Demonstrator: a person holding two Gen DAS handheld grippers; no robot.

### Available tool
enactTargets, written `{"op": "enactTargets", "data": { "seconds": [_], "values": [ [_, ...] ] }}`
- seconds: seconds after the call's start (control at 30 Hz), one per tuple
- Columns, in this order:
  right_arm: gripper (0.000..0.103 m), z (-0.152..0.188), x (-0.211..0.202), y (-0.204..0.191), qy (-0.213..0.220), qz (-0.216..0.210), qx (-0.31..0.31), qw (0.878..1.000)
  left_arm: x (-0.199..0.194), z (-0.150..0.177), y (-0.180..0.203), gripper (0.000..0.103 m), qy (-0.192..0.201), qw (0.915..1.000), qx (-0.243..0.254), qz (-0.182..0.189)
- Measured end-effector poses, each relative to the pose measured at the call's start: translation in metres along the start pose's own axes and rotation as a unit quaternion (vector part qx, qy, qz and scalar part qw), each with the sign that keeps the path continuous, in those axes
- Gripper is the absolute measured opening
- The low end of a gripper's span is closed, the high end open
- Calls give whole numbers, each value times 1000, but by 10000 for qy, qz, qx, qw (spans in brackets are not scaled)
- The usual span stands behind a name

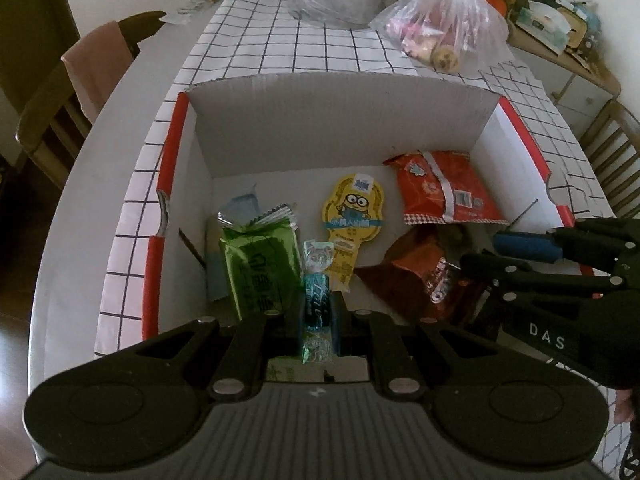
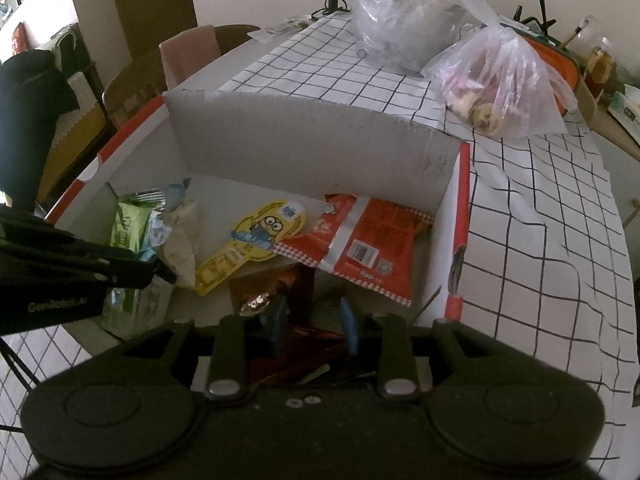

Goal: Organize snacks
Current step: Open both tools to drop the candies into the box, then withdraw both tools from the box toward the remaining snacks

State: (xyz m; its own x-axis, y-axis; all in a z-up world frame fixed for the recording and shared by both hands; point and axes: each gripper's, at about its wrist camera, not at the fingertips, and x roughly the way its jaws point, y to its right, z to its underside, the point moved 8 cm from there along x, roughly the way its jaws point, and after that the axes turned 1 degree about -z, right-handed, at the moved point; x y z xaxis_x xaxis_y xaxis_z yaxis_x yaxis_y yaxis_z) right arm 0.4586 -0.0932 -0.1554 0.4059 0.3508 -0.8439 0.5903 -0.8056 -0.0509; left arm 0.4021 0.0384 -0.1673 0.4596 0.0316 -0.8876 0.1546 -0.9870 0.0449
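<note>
Left gripper (image 1: 318, 312): clenched on a teal twist-wrapped candy (image 1: 317, 304), held over the box floor.
Right gripper (image 2: 310, 326): fingers slightly apart around a dark red foil snack pack (image 2: 276, 292); grip not clear.
Box (image 1: 340, 120): white cardboard, red-edged (on a grid-checked tablecloth (image 1: 320, 48)).
Inside: green packet (image 1: 262, 268), yellow cartoon card (image 1: 352, 216), red chip bag (image 1: 444, 188).

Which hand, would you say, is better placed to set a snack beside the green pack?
Left. The left gripper is shut on the candy, right next to the green pack in the box; the right gripper is at the box's far side, over a brown packet.
</note>
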Motion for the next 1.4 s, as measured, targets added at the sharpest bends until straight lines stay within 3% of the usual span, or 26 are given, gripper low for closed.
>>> {"op": "enactTargets", "data": {
  "seconds": [0.27, 0.43, 0.8, 0.87, 0.93, 1.0, 1.4],
  "values": [
    [37, 2, -18, -3, 149, -79, 144, 9998, -15, 5, -1, 14, 134, 9999, 32, 80],
    [42, 3, -39, -7, 329, -121, 239, 9991, -35, 11, 0, 23, 304, 9993, 94, 176],
    [55, 18, -91, -26, 722, -213, 351, 9965, -86, 32, 2, 29, 723, 9967, 215, 306],
    [59, 22, -100, -29, 800, -224, 352, 9959, -95, 36, 3, 33, 792, 9961, 235, 317],
    [64, 25, -109, -32, 864, -240, 379, 9953, -104, 40, 3, 51, 900, 9951, 251, 331],
    [65, 28, -117, -35, 920, -254, 390, 9947, -113, 43, 3, 57, 1037, 9938, 241, 332],
    [95, 55, -147, -47, 1077, -365, 461, 9924, -144, 76, 3, 72, 1345, 9901, 263, 311]
  ]
}}
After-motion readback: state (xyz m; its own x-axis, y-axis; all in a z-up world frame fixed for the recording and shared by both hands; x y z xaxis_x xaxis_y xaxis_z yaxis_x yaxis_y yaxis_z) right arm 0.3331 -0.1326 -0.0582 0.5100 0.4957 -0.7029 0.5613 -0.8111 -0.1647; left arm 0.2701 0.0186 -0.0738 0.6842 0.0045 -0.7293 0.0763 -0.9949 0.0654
